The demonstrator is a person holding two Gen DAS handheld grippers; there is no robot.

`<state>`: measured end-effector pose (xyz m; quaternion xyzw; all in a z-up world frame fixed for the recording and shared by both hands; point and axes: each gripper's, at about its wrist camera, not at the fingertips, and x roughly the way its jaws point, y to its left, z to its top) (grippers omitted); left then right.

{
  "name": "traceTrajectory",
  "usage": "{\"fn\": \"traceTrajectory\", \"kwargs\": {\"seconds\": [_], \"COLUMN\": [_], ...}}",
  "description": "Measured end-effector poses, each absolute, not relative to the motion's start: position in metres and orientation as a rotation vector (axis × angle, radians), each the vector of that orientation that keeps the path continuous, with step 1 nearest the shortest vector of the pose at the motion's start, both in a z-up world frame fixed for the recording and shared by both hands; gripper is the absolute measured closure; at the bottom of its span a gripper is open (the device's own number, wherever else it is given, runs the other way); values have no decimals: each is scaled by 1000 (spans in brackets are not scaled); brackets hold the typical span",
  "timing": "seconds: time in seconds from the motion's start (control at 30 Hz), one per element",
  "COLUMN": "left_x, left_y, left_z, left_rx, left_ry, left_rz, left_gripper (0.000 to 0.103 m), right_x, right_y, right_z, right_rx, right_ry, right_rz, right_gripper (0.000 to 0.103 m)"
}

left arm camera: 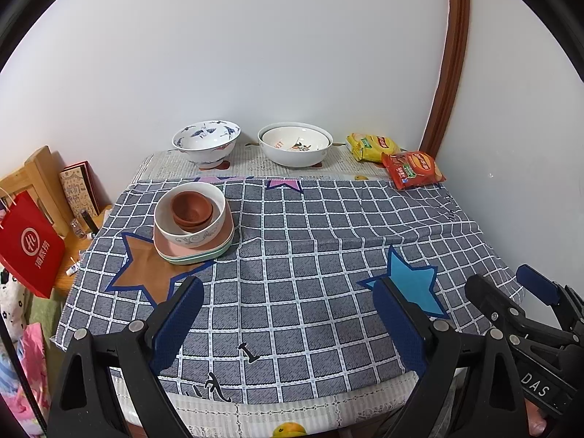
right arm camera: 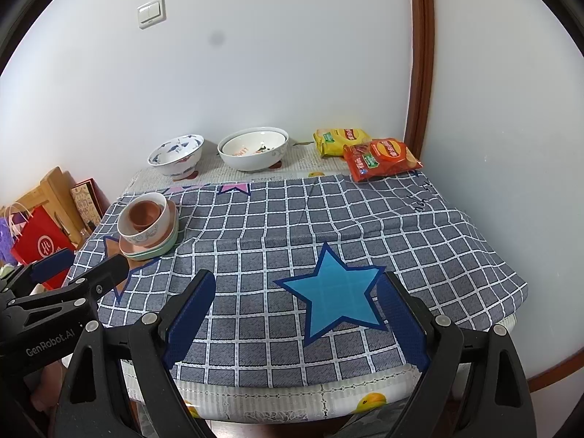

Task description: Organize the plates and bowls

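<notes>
A stack stands on the checked cloth at the left: brown clay cups nested in a white bowl, on pink and green plates. At the back sit a blue-patterned bowl and a white bowl with another nested inside it. My left gripper hangs open over the cloth's near part, nothing between its fingers. My right gripper is open too, over the blue star. Both are well short of the dishes.
Yellow and red snack bags lie at the back right corner by the wall. A red paper bag and a wooden shelf stand left of the table. The table's front edge is just below the grippers.
</notes>
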<state>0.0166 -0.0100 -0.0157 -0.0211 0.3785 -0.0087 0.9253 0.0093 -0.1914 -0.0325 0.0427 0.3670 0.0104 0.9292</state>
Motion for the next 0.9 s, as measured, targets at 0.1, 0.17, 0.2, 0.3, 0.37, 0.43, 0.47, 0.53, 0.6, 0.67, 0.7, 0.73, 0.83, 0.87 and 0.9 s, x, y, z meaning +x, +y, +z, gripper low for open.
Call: {"fn": "traceTrajectory", "kwargs": {"seconds": [0.1, 0.17, 0.2, 0.3, 0.37, 0.43, 0.47, 0.53, 0.6, 0.67, 0.7, 0.73, 0.83, 0.87, 0.9], "left_x": [17, 17, 17, 17, 17, 17, 17, 17, 17, 17, 17, 18, 18, 18, 18], "left_y": [-10, -10, -10, -10, -10, -10, -10, -11, -11, -11, -11, -11, -11, -11, -11], "left_z": [-16, -15, -15, -15, -15, -15, -15, -15, -14, -14, -14, -14, -15, -15, -15], "left_rx": [-42, -40, -40, -40, -40, -41, -41, -40, -40, -39, -39, -39, -39, -38, -38], "left_ry": [775, 773, 773, 773, 774, 772, 771, 773, 774, 773, 773, 774, 773, 774, 775], "left_rz": [-18, -18, -19, -17, -18, -17, -18, -17, -18, -18, -19, -19, -18, -18, -18], "left_gripper": [9, 9, 9, 9, 9, 9, 9, 9, 9, 9, 9, 9, 9, 9, 9], "right_x": [10, 9, 9, 9, 9, 9, 9, 9, 9, 9, 10, 10, 10, 11, 11], "right_y": [-191, -191, -191, -191, -192, -192, -192, -192, -193, -192, -192, -192, -192, -192, -192], "right_z": [-33, -32, -33, -32, -32, -32, -32, -31, -31, -31, -31, -31, -31, -30, -31], "right_rx": [89, 88, 88, 87, 89, 89, 88, 89, 88, 88, 87, 87, 87, 88, 89], "right_ry": [752, 750, 750, 750, 748, 747, 747, 747, 748, 748, 748, 749, 748, 748, 747], "right_rz": [21, 22, 21, 22, 22, 21, 21, 22, 22, 21, 22, 21, 21, 22, 22], "right_gripper": [14, 14, 14, 14, 14, 14, 14, 14, 14, 14, 14, 14, 14, 14, 14]}}
